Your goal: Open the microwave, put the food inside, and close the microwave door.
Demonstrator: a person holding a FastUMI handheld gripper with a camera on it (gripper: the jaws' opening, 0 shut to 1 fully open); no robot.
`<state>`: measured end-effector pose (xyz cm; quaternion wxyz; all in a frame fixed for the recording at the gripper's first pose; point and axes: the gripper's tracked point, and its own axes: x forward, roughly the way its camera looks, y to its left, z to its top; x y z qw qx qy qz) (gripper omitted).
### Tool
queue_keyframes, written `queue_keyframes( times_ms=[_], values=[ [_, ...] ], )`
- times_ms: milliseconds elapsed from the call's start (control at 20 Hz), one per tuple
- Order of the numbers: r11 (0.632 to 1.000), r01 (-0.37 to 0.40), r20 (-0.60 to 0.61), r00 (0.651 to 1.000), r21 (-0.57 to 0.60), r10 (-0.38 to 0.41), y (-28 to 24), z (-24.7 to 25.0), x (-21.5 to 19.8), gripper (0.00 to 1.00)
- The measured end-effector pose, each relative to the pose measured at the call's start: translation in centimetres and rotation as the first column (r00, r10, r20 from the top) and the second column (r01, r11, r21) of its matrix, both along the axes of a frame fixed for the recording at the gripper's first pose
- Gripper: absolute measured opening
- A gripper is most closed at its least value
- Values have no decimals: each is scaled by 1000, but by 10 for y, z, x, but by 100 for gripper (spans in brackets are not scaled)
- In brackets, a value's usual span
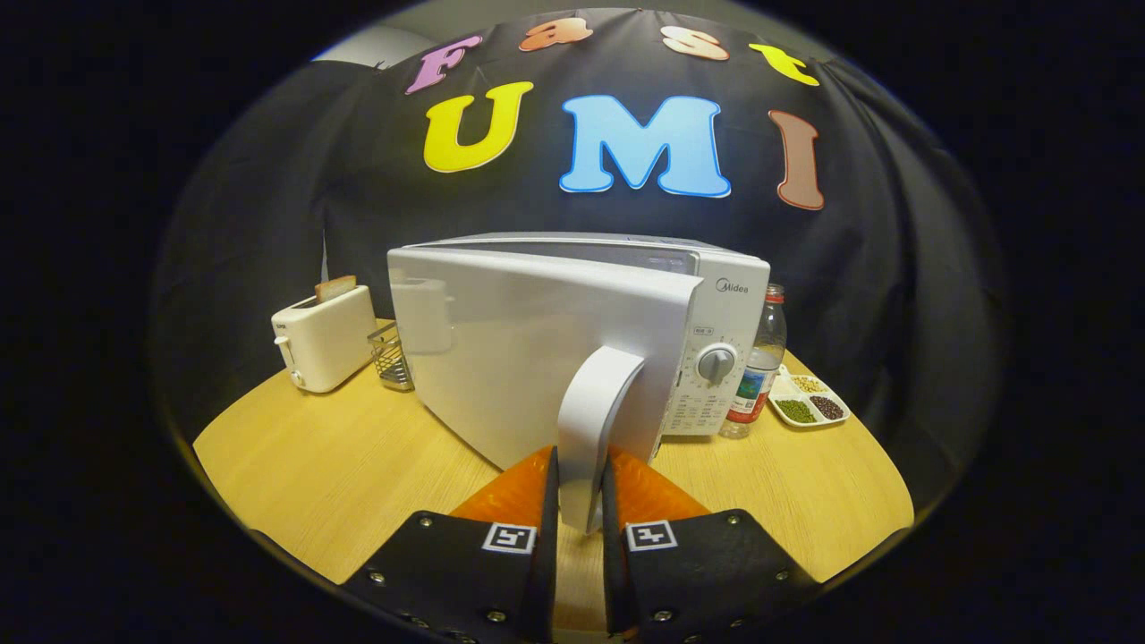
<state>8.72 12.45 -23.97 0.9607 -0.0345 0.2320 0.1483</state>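
Gripping: gripper (580, 505) clamped on the door handle (592, 420), one finger pressed to each side of its lower end.
Microwave (716, 313): white, upright at the middle of the worktop (340, 465), dial (716, 363) on its control panel.
Door (528, 358): partly open, its handle edge standing out from the body toward the fingers.
Toaster (324, 338): white, left of the microwave, a bread slice (335, 288) standing up out of its slot.
Wire rack (392, 356): between toaster and door.
Bottle (759, 367): clear, red cap, just right of the microwave.
Divided tray (809, 400): beyond the bottle, holding beans and grains.
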Motion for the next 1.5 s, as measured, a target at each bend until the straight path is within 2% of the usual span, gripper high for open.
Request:
queue_keyframes(
  times_ms=[100, 200, 500, 600, 1050, 1350, 1500],
  values=[
    [1000, -7, -29, 1000, 5, 7, 9, -6, -14, 24],
    [1000, -1, -44, 999, 18, 2, 15, -6, -27, 30],
    [1000, -4, -69, 998, 23, 6, 41, -5, -56, 32],
    [1000, -2, -81, 997, 28, 5, 49, -4, -68, 36],
    [998, -39, -83, 996, 55, 44, 100, 1, -119, 36],
    [988, -150, -72, 986, 37, 152, 141, 3, -150, 36],
    [971, -233, -72, 969, 57, 236, 164, 7, -165, 36]
  ],
)
